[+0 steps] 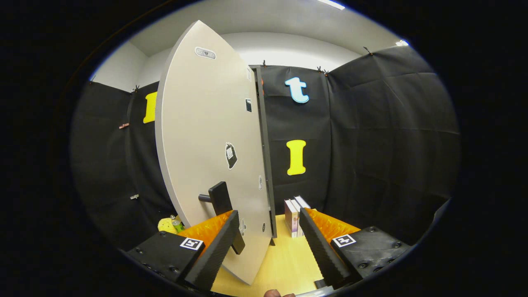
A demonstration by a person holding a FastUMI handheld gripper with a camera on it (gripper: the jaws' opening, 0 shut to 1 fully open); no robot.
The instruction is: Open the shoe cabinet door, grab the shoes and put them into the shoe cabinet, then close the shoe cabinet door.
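The shoe cabinet's pale grey door (206, 136) swings toward me, seen nearly edge-on, its free edge between my fingers. A dark bar handle (222, 206) sticks out of the door's face just ahead of my left finger (218, 243). My gripper (268, 220) is open, its fingers spread wide with the door's lower edge in the gap; neither finger presses on the door or handle. The cabinet's dark frame edge (266, 165) shows behind the door. The inside of the cabinet is hidden by the door.
Several upright books or boxes (293, 216) stand on the light wooden surface (284, 260) just beyond my right finger. A yellow object and a small green bottle (171, 225) lie left of the door, low down. Black cloth walls close the booth all round.
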